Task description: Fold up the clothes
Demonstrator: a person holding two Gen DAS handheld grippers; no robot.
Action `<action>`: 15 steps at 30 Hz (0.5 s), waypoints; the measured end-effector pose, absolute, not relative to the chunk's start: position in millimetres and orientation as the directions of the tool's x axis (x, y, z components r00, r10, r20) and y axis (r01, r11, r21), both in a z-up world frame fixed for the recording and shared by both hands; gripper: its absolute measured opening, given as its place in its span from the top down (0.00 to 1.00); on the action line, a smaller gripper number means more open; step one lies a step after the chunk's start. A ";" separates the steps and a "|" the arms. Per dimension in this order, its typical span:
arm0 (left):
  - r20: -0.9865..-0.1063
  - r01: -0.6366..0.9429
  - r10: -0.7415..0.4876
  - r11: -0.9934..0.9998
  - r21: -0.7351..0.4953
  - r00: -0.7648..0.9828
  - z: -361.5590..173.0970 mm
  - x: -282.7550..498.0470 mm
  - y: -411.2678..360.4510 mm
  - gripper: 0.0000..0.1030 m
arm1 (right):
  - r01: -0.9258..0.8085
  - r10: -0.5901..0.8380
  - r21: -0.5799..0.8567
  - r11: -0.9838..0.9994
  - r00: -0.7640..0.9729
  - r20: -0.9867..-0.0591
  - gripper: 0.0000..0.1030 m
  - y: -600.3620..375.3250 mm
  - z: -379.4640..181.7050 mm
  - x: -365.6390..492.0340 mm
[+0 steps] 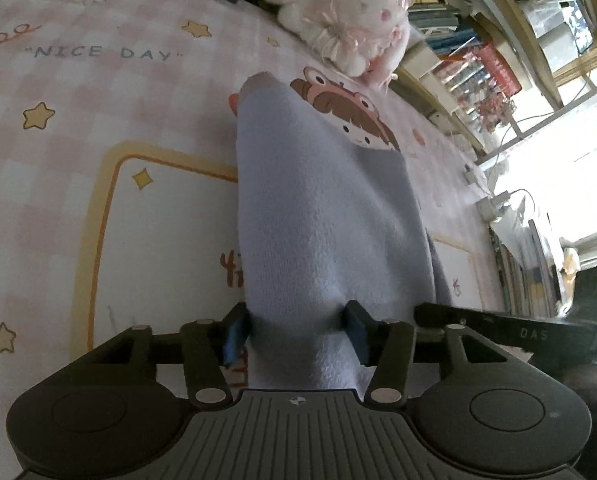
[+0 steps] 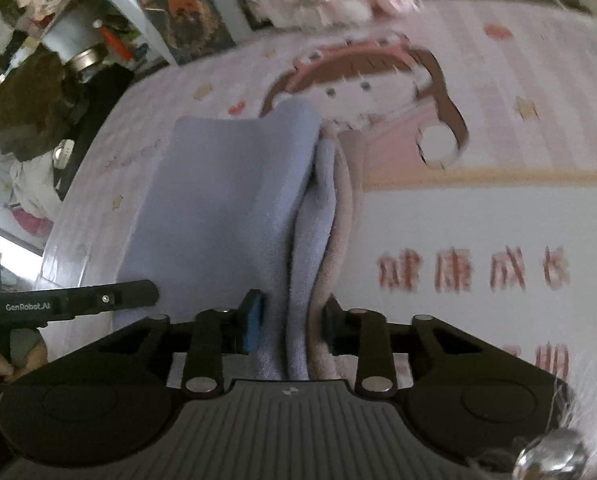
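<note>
You had the lavender fleece garment (image 1: 322, 216) on the bed (image 1: 58, 160), left gripper (image 1: 298, 336) and right gripper (image 2: 292, 326) each clamped on its edge. Soft, light, floppy; likely best pinched through all layers.

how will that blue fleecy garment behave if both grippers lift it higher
The blue garment will probably flop: it already drapes and creases away from the left gripper. Its fuzzy nap likely resists slipping. In the right gripper, the pinched layers bunch, so they may shift unevenly.

Bed (image 1: 58, 128) w/ pink check sheet; blue garment (image 1: 322, 208) & plush toy (image 1: 346, 20) on it.
</note>
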State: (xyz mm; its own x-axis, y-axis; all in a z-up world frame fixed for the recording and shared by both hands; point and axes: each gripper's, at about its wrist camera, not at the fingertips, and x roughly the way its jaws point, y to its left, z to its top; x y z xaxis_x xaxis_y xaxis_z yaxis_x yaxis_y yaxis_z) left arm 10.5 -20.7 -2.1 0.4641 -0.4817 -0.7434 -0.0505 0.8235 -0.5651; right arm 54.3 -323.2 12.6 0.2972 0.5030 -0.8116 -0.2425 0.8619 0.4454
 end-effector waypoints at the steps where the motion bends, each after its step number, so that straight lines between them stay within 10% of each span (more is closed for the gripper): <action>1: -0.743 -0.050 -0.481 0.824 -0.564 0.465 -3.5 12.7 -20.6 0.38 | -0.221 0.509 0.460 0.860 0.295 -0.809 0.60 -327.0 9.2 55.2; 9: -0.728 -0.065 -0.482 0.811 -0.581 0.487 -14.1 22.4 -33.6 0.39 | -0.207 0.555 0.515 0.832 0.282 -0.783 0.52 -329.1 -4.1 63.4; 15: -0.733 -0.021 -0.423 0.859 -0.511 0.532 2.9 13.2 -50.7 0.58 | -0.344 0.545 0.440 0.830 0.330 -0.771 0.72 -319.9 6.1 57.2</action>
